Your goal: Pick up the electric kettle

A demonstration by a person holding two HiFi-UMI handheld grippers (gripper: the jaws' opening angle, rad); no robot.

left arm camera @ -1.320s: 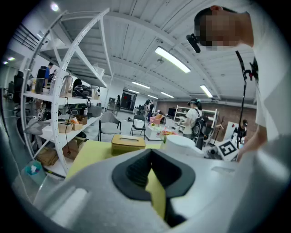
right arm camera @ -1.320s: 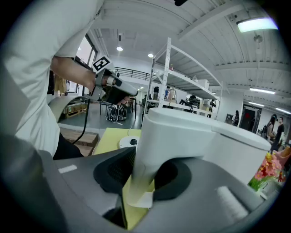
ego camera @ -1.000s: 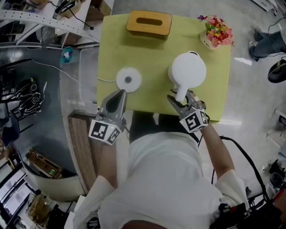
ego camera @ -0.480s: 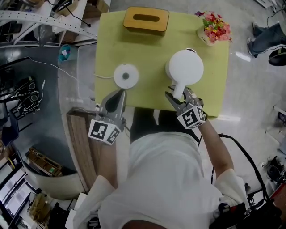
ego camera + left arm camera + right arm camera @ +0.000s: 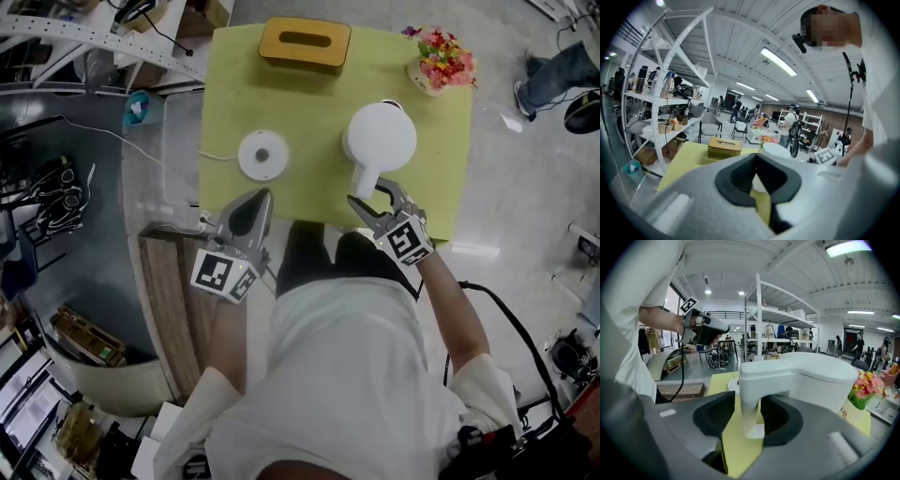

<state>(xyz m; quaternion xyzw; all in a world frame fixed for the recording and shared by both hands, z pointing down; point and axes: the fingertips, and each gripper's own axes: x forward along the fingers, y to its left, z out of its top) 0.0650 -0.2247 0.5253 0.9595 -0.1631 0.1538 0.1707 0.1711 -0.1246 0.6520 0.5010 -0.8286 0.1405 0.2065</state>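
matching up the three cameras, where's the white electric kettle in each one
Head view: the white electric kettle stands right of centre on the yellow-green table, handle pointing down the picture.
Left gripper view: only its rounded top shows, just right of centre.
Right gripper view: it fills the centre and right, handle nearest the camera.
Shared landmark: the bunch of pink and yellow flowers, near the kettle in every view.

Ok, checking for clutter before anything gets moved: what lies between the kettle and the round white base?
Nothing. The head view shows only bare yellow tabletop between the kettle and the round white base.
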